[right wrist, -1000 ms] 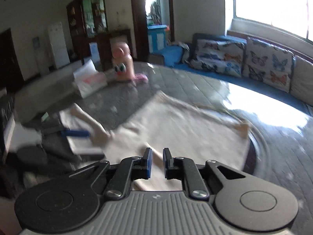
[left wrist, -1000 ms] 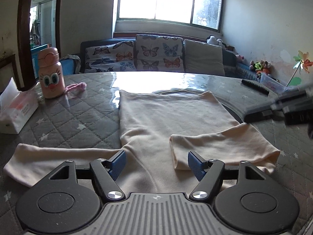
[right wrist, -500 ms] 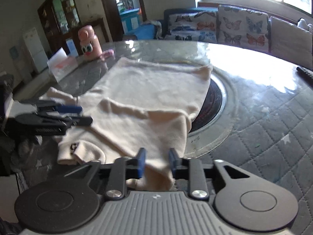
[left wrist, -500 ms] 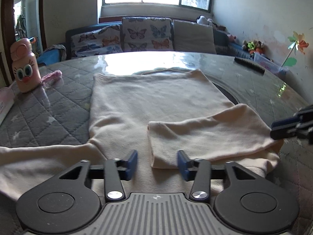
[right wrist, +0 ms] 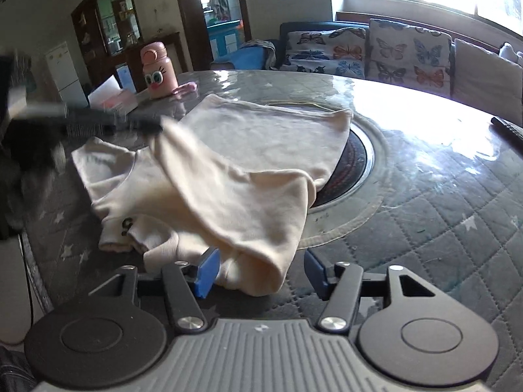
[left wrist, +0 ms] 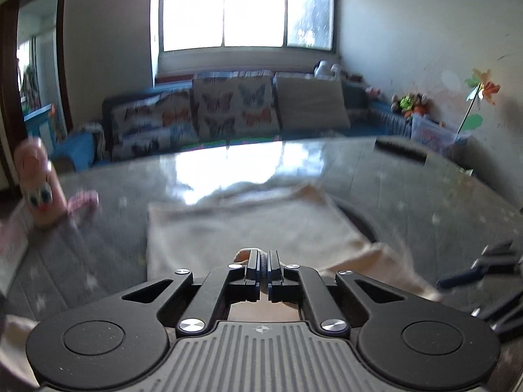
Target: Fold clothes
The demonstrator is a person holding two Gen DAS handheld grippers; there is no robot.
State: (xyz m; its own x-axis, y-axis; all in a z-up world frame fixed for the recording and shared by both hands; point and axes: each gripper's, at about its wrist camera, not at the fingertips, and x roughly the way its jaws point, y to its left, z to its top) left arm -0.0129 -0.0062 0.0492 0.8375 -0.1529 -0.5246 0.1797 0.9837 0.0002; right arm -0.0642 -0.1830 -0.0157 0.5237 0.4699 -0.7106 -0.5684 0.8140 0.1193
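Left fingers (left wrist: 264, 269) clamping sleeve (right wrist: 183, 150) (right's (right wrist: 260, 272) wide apart)

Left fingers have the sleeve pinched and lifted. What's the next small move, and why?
Probably carry the left gripper across the cream sweatshirt and lay the sleeve on its body. The sleeve hangs raised from the shut fingers, while the right gripper is open, holding nothing.
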